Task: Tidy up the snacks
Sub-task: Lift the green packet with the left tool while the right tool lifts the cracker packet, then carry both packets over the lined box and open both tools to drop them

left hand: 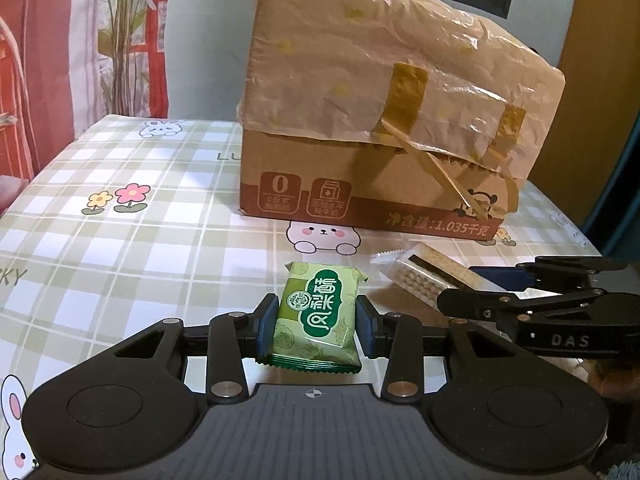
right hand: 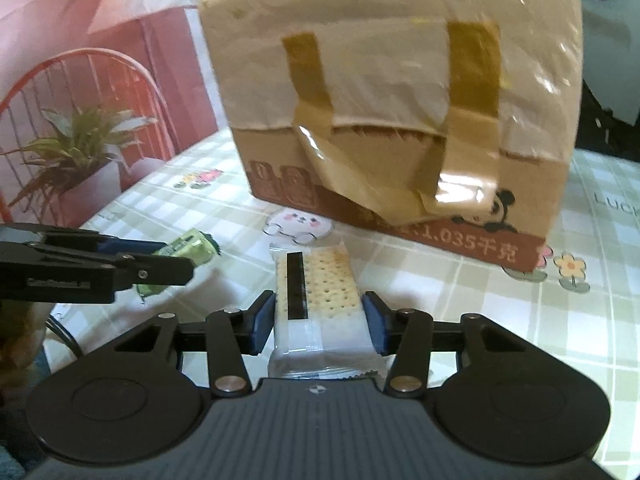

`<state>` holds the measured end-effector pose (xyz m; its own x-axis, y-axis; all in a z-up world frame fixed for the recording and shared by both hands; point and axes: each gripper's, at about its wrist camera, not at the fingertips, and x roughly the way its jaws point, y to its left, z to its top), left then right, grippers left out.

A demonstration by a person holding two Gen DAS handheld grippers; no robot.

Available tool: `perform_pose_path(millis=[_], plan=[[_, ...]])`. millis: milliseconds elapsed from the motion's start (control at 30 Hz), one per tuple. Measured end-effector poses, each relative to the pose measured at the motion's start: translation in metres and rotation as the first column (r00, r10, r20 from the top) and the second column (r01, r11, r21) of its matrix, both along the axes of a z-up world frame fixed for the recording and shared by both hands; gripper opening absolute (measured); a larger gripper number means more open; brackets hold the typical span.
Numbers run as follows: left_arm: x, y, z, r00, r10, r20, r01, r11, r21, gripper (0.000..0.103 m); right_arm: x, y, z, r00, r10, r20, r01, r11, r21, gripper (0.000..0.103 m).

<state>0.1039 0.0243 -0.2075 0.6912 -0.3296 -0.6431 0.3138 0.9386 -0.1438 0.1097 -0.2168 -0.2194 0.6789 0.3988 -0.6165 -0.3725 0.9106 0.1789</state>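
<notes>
Both grippers loaded, facing the taped box

The left gripper (left hand: 316, 320) clamps the green snack packet (left hand: 320, 316); the right gripper (right hand: 318, 320) clamps the cracker pack (right hand: 316, 300) (both just above the checked tablecloth (left hand: 120, 240)). Keep squeezes light and carry level toward the cardboard box (left hand: 380, 120).

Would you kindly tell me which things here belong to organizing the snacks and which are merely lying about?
Part of the job:
green snack packet, between the left tool's pads
clear cracker pack, between the right tool's pads
taped cardboard box, probably where the snacks go

Just there:
checked tablecloth
potted plant
</notes>
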Motion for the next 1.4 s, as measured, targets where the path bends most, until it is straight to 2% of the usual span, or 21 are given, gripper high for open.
perform_pose_path(millis=[233, 333, 600, 867, 1033, 1100, 1200, 1400], plan=[[-0.003, 0.002, 0.005, 1.000, 0.011, 0.016, -0.011, 1.000, -0.004, 0.043, -0.008, 0.008, 0.011, 0.998, 0.052, 0.046, -0.052, 0.999, 0.008, 0.050], [-0.007, 0.001, 0.014, 0.998, 0.005, 0.063, -0.007, 1.000, 0.024, 0.043, -0.010, 0.009, 0.016, 0.996, 0.059, 0.070, -0.060, 0.998, 0.010, 0.050], [-0.010, 0.011, 0.063, 0.986, 0.015, 0.167, -0.010, 1.000, -0.029, 0.043, -0.017, 0.008, 0.049, 0.972, 0.102, 0.211, -0.104, 0.995, -0.004, 0.050], [-0.005, 0.006, 0.112, 0.963, 0.005, 0.268, 0.012, 0.998, -0.064, 0.042, -0.021, 0.001, 0.097, 0.931, 0.096, 0.352, -0.121, 0.991, 0.049, 0.050], [0.014, -0.010, 0.142, 0.944, -0.020, 0.330, 0.052, 0.995, -0.089, 0.043, -0.008, -0.011, 0.127, 0.911, 0.046, 0.410, -0.088, 0.992, 0.085, 0.050], [0.022, -0.018, 0.151, 0.937, -0.031, 0.349, 0.071, 0.992, -0.104, 0.042, 0.002, -0.019, 0.139, 0.912, 0.005, 0.409, -0.044, 0.995, 0.086, 0.050], [0.046, -0.035, 0.166, 0.929, -0.064, 0.363, 0.115, 0.986, -0.121, 0.043, 0.017, -0.035, 0.158, 0.911, -0.058, 0.409, 0.003, 0.991, 0.134, 0.050], [0.112, -0.073, 0.172, 0.945, -0.097, 0.312, 0.134, 0.986, -0.100, 0.042, 0.068, -0.052, 0.173, 0.917, -0.155, 0.368, 0.135, 0.988, 0.081, 0.050]])
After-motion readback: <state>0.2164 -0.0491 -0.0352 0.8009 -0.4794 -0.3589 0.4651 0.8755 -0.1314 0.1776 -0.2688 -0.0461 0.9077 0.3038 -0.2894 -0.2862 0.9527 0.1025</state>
